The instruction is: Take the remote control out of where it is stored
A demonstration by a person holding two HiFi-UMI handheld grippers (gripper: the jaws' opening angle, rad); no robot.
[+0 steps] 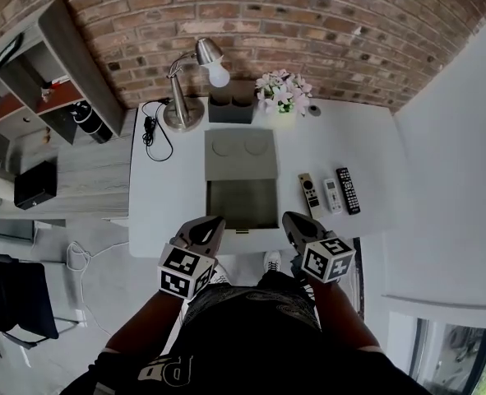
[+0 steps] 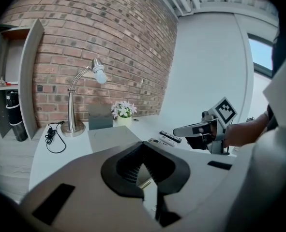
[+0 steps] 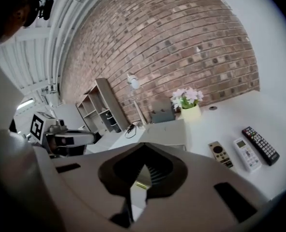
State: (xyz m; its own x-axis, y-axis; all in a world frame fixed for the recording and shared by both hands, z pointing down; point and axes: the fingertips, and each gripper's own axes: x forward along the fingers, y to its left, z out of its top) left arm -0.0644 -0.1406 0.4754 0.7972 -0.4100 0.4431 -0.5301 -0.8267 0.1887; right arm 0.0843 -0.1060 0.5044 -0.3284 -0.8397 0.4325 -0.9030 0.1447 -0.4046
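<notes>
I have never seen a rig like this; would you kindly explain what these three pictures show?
A person stands at a white table, holding a two-jawed hand-held gripper with a marker cube in each hand. The head view looks down from the person's head: the left hand-held gripper and right hand-held gripper show at the bottom. The other two pictures come from cameras riding on each gripper, looking along its jaws. Both pairs of jaws are closed and hold nothing. On the table are three remote controls, a grey storage box open at its front, a desk lamp and a pot of flowers.
</notes>
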